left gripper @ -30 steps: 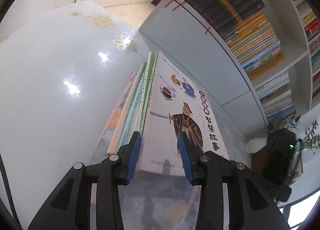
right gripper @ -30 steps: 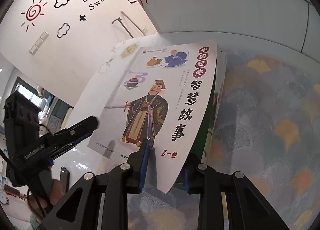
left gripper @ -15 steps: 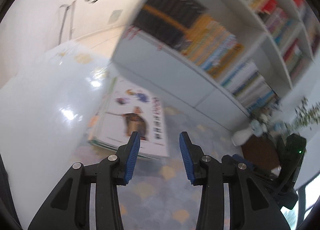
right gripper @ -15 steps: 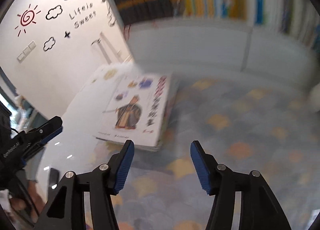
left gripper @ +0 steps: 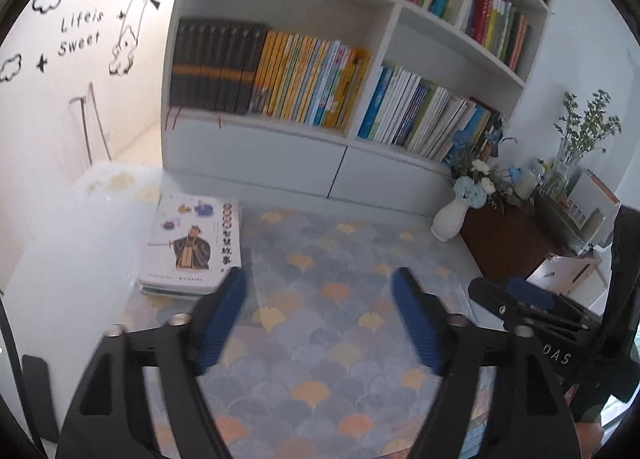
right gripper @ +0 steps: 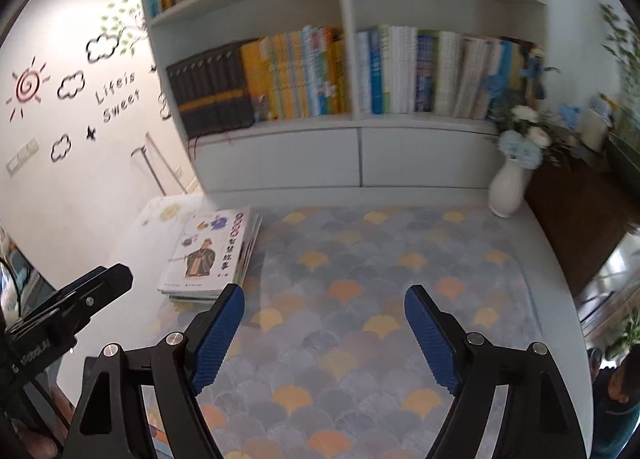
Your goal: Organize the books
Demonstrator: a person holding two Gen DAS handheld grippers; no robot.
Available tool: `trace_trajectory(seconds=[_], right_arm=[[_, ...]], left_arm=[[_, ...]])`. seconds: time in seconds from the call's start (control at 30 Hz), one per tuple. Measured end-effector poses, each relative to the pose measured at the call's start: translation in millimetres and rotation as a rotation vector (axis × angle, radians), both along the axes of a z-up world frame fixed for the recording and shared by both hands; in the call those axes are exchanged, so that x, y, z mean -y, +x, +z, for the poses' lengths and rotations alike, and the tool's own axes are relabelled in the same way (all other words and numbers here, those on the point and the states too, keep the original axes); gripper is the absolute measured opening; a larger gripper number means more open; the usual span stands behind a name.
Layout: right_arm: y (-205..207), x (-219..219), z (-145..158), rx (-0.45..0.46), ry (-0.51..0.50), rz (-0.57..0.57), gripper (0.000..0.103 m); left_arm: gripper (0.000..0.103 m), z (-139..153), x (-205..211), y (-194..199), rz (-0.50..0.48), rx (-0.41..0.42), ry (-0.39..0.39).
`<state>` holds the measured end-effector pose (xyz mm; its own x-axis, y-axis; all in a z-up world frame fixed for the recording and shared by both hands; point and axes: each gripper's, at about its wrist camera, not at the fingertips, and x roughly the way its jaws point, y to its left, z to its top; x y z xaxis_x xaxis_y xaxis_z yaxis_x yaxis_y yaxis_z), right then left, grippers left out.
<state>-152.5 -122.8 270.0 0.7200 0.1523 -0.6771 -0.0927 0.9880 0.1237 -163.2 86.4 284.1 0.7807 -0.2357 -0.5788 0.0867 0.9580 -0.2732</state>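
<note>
Your stack of books (left gripper: pixel 192 247) lies flat at the left edge of the patterned mat (left gripper: pixel 340 299) on the desk, its long axis running away from you toward the bookshelf (left gripper: pixel 280 131). It sits ahead and left of both tongs. Your left tongs (left gripper: pixel 318 291), spread wide and empty, look nearer, one tip just beside the stack's near corner. Your right tongs (right gripper: pixel 324 307) are equally spread and empty.

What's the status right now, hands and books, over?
Left gripper open, empty. Right gripper open, empty. Book stack flat at the patterned mat's left edge, untouched. White vase far right; nothing in the way.
</note>
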Motion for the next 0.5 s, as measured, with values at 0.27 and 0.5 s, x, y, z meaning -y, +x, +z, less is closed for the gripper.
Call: trace_trajectory(seconds=[0.27,0.5], right_arm=[[-31.7,43.1,17.8,0.039,0.008,-0.028,0.081],[-45.5,69.2,22.1,0.050,0.035,-0.046,0.081]], left_arm=[[0.093,22.3,41.0,-24.7,0.056,0.025,0.120],[0.102,37.9,59.7,-47.4,0.193,0.145,0.286]])
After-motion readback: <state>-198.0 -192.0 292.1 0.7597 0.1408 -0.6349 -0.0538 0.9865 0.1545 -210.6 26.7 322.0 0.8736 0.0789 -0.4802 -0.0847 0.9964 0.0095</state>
